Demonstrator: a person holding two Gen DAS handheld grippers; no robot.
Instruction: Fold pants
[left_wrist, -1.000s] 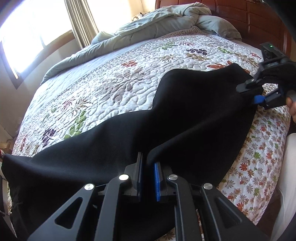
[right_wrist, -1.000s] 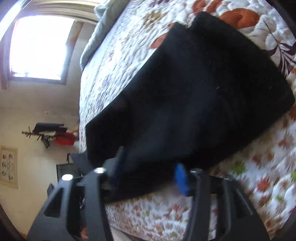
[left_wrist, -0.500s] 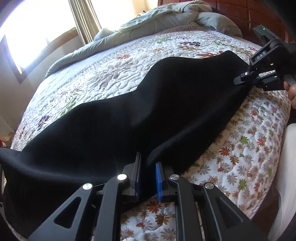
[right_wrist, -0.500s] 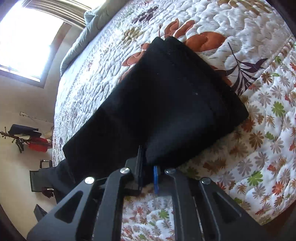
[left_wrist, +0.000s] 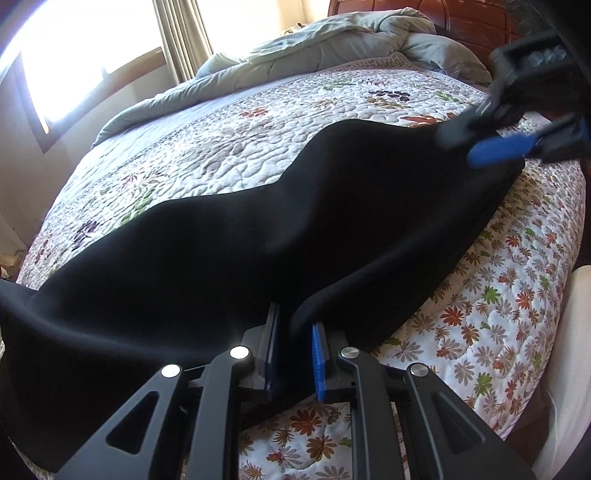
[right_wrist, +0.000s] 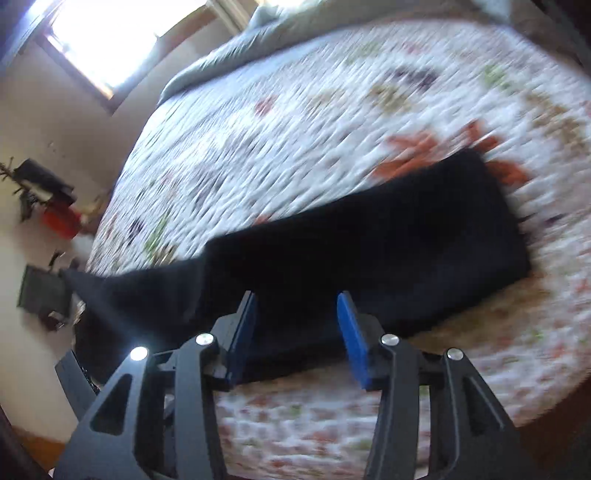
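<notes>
Left wrist view: your left gripper (left_wrist: 294, 345) is pinching the near edge of the black pants (left_wrist: 295, 229), which are lying lengthwise on the floral quilt (left_wrist: 229, 155). Your right gripper (right_wrist: 297, 332) is now hanging released above the far end, having been clamped there half a second ago. Cloth is looking soft, limp and light; you're best gripping through doubled edges or corners.

Floral quilt (left_wrist: 498, 295) covers bed; rumpled grey comforter (left_wrist: 332, 48) near window (left_wrist: 74, 55).
</notes>
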